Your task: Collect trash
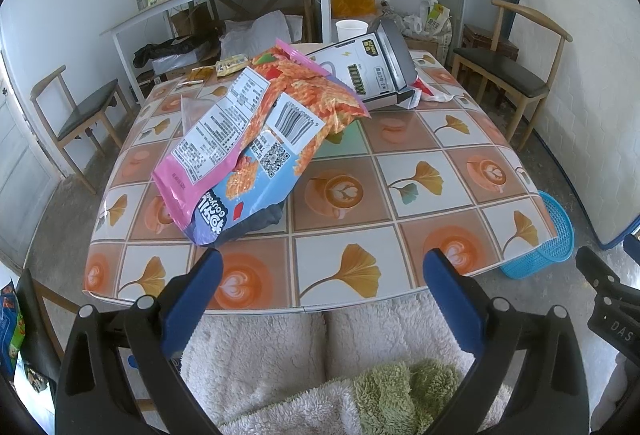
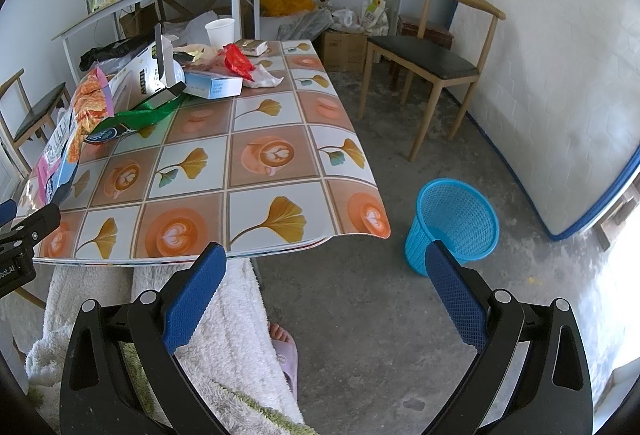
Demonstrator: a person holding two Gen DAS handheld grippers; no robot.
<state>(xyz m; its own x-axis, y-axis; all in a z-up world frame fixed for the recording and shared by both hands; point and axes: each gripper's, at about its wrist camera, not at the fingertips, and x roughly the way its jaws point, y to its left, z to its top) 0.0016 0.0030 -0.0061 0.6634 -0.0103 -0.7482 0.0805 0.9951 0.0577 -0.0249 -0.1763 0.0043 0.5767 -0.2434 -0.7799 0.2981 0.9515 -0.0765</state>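
Sitting at the table edge with both tools spread wide and nothing in either, the rubbish not yet touched.

From where I stand, the left gripper [image 1: 322, 271] hangs just short of the table [image 1: 420, 171], jaws fully apart and empty, aimed at the big snack bag [image 1: 256, 139] that lies crumpled across the near-left tiles, the nearest piece and so, I'd guess, the first to go. Behind it the grey carton [image 1: 368, 71] leans on the heap, with a paper cup [image 1: 351, 30] and red wrapper [image 2: 238, 65] farther back. The right gripper [image 2: 326, 263] is likewise wide open and holds nothing, turned toward the blue basket [image 2: 456, 223] on the floor just off the table's corner, likely set there so scraps need only a short carry.
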